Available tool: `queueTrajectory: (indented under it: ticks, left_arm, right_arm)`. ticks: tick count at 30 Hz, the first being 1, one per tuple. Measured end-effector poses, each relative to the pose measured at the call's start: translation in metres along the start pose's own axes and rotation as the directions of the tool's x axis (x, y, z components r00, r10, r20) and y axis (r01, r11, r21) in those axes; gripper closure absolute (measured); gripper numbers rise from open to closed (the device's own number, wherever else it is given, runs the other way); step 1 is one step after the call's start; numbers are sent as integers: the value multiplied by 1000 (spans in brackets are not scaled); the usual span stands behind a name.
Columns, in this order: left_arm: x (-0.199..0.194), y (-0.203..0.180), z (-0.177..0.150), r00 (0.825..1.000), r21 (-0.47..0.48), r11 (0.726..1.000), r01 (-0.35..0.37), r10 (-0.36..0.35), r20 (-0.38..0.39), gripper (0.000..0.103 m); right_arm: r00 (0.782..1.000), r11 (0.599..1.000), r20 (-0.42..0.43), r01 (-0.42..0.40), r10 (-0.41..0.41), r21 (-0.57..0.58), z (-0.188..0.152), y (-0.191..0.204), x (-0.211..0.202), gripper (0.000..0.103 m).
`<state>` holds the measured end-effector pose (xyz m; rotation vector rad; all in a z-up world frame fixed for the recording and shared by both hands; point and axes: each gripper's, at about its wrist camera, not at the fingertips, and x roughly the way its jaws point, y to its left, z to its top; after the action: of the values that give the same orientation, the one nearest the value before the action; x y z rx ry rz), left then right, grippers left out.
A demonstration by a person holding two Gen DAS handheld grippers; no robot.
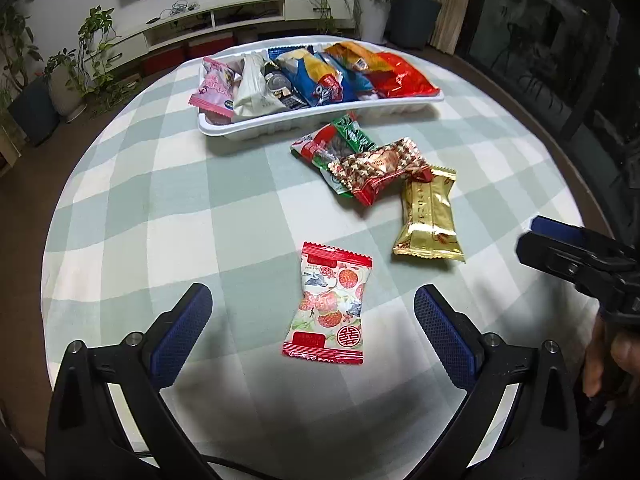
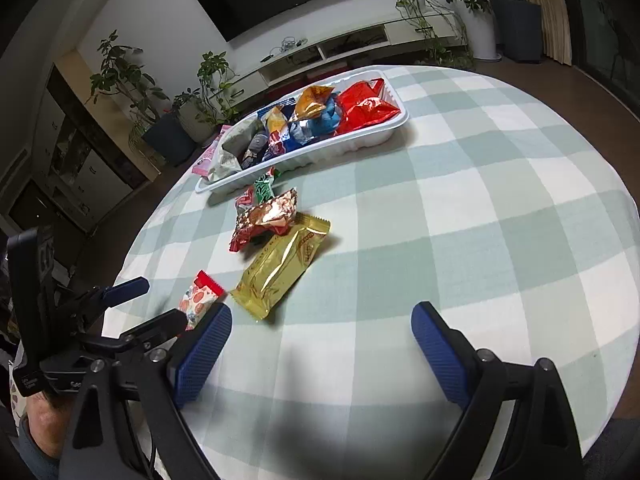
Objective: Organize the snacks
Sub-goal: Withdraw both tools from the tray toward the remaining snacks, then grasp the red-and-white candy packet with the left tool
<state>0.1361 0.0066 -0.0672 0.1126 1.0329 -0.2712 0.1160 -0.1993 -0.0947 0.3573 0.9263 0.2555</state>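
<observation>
A red double-happiness sign 囍 stands on the floral packet (image 1: 329,303), lower centre; other packet print is too blurred.

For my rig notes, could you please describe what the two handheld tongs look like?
Both tongs, left and right, match: black plastic frames with silver screws, and fingers faced with blue cross-hatched pads. A black cable runs beneath each. White lettering marks the left one's body.

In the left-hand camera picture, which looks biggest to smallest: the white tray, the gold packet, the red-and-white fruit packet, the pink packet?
1. White tray, plainly largest.
2. Red-and-white fruit packet and gold packet: look alike; the fruit packet lies nearer the camera, so unsure.
3. Pink packet, smallest-looking, but farthest.
</observation>
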Motion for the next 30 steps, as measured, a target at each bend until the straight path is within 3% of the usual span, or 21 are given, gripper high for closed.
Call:
queueTrajectory:
  ticks: [15, 20, 26, 30]
  left_arm:
    - [22, 2, 12, 999, -14, 999, -30, 30, -42, 1]
    - [29, 6, 11, 998, -16, 1000, -11, 10, -67, 26]
    - [34, 6, 8, 997, -3, 1000, -13, 13, -77, 31]
    - [34, 6, 8, 997, 7, 1000, -14, 15, -71, 44]
  right_arm:
    - [999, 999, -24, 39, -39, -21, -7, 3, -1, 10]
    - [999, 999, -27, 46, -47, -26, -6, 4, 1, 10]
    - [997, 997, -41, 58, -60, -47, 1, 12, 8, 10]
    - [996, 996, -61, 68, -71, -60, 6, 18, 16, 10]
